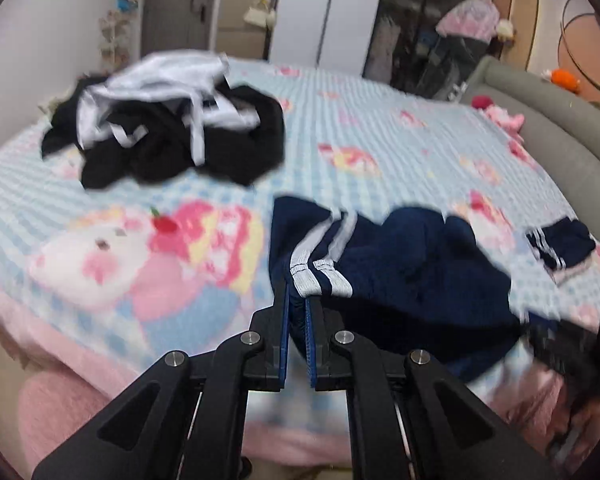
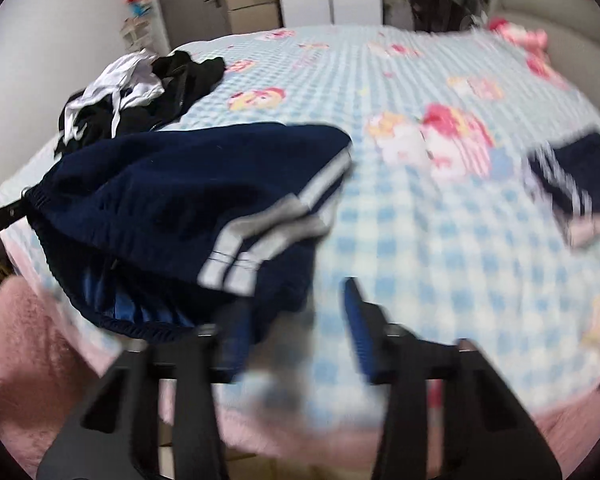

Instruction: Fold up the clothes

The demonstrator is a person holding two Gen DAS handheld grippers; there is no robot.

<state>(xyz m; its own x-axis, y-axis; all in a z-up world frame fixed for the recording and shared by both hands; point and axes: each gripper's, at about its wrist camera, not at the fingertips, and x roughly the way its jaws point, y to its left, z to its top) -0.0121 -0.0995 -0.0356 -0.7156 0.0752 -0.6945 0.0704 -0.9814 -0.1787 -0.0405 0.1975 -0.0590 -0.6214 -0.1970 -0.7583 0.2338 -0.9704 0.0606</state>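
Navy shorts [image 1: 400, 280] with white side stripes lie crumpled near the bed's front edge. My left gripper [image 1: 298, 294] is shut on their striped edge, cloth pinched between the blue pads. In the right wrist view the same shorts [image 2: 188, 200] are spread at the left, and their striped hem drapes over my right gripper's left finger. The right gripper [image 2: 296, 316] is open, its jaws wide apart over the blanket, and it is blurred. The left gripper's tip [image 2: 4, 216] shows at the shorts' far left waistband.
A heap of black and white clothes [image 1: 160, 128] sits at the bed's far left. A small folded navy striped garment [image 1: 560, 244] lies at the right. The blue checked cartoon blanket [image 1: 380, 128] covers the bed, with a pink edge [image 1: 80, 360] in front and a grey headboard [image 1: 560, 120].
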